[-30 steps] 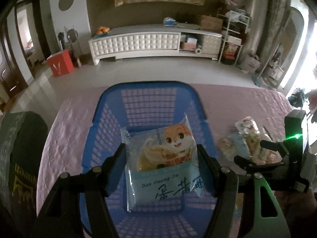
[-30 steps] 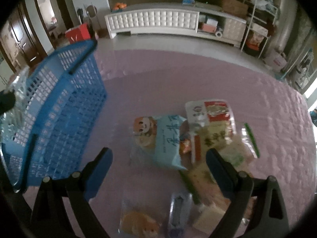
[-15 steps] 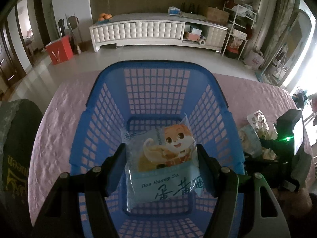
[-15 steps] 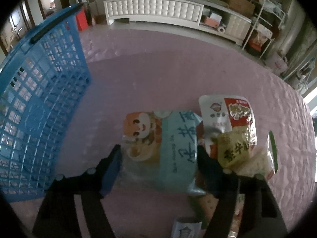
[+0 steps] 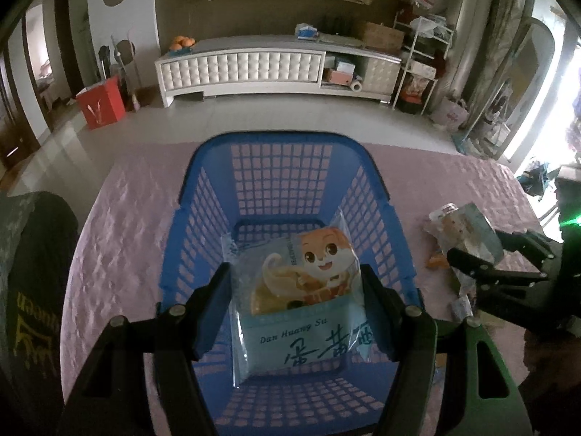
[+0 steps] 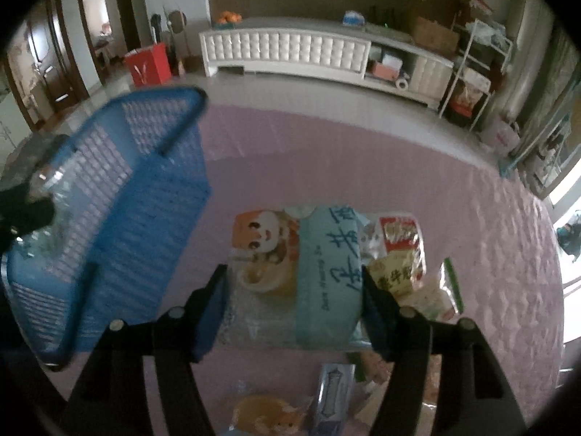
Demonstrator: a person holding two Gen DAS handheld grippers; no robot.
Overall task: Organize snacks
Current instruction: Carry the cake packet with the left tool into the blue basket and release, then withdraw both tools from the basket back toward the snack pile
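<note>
Egg-yolk pastry packet pinched in left claw, held over blue basket. Second packet (same squirrel print) clamped by right claw above pink desk, beside remaining snacks.

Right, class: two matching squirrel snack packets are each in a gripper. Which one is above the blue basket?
The squirrel packet in the left gripper hangs over the blue basket; the right gripper's twin is over the pink tablecloth.

A home's living room: a long white tufted TV cabinet stands against the far wall with oranges on top, beside a cluttered wire shelf, tiled floor, wooden doors.
</note>
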